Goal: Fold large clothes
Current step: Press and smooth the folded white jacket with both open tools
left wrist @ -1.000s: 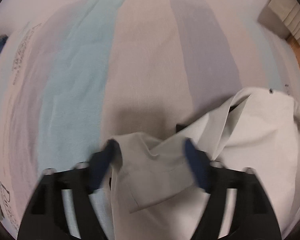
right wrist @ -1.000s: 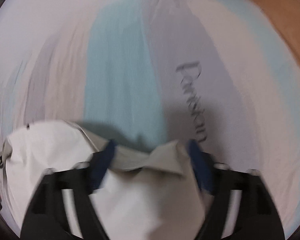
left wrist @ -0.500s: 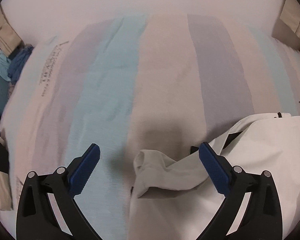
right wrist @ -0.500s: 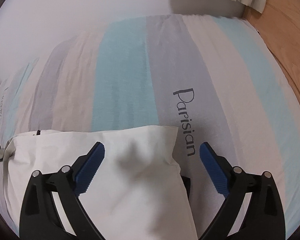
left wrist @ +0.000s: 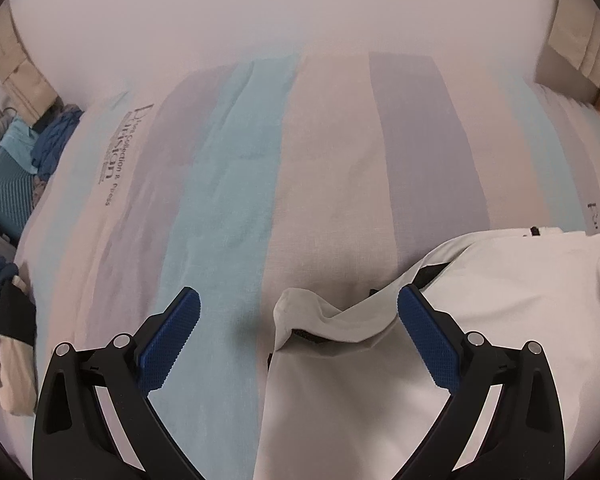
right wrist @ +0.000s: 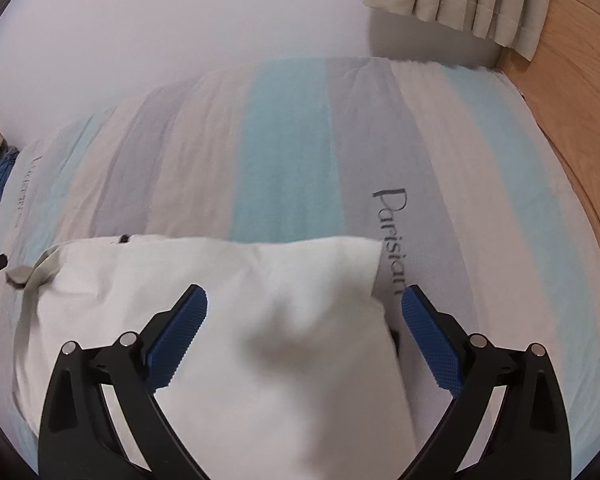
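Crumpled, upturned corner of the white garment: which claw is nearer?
Left. The left claw hangs open right over the crumpled corner; the right claw hangs over the smooth corner.

Off-white garment (right wrist: 228, 320), folded over, flat on striped bedcover, one corner crumpled.

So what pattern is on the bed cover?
Wide stripes of turquoise, grey and beige on the bed cover, with dark lettering; the right wrist view shows it best.
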`<control>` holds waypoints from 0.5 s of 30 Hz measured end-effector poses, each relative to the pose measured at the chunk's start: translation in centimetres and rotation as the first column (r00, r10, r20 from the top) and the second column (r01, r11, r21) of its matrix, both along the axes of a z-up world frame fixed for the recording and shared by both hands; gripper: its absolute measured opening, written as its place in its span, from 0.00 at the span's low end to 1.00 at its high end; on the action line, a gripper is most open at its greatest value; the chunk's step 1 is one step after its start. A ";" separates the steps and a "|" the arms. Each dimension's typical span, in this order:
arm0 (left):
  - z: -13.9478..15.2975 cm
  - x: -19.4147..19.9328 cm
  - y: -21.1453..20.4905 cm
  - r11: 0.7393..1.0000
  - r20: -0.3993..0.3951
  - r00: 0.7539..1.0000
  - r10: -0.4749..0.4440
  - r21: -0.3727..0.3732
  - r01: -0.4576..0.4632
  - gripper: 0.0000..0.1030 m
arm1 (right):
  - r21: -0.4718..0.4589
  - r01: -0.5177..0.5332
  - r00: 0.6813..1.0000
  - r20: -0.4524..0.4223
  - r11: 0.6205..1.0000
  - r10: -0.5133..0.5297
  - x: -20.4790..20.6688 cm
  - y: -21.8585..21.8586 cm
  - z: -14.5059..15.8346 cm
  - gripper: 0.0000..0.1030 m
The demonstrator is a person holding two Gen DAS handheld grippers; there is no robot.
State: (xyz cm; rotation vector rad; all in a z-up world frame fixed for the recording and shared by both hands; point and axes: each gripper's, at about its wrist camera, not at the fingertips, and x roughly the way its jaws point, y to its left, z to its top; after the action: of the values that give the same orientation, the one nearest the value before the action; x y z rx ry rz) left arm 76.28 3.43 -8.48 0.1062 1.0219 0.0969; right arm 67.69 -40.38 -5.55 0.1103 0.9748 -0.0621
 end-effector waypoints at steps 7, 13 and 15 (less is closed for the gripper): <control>1.5 -2.3 -1.6 1.000 0.020 1.000 -0.011 -0.008 0.012 0.94 | 0.009 -0.030 1.000 0.009 1.000 0.030 -3.1 2.7 1.2 0.91; 0.3 -6.3 -7.1 0.991 -0.019 0.994 -0.108 -0.077 0.106 0.94 | 0.035 -0.069 0.998 -0.007 0.997 0.069 -5.3 5.5 0.2 0.91; -0.8 -7.2 -9.2 0.986 -0.028 0.989 -0.144 -0.085 0.141 0.94 | 0.034 -0.084 0.996 -0.025 0.996 0.085 -5.7 6.8 -0.8 0.91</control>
State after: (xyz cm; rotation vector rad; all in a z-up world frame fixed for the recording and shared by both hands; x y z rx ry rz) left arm 69.07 -5.79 -9.33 0.1056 1.0480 -0.0777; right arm 62.01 -33.56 -6.38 0.0988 1.0061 0.0305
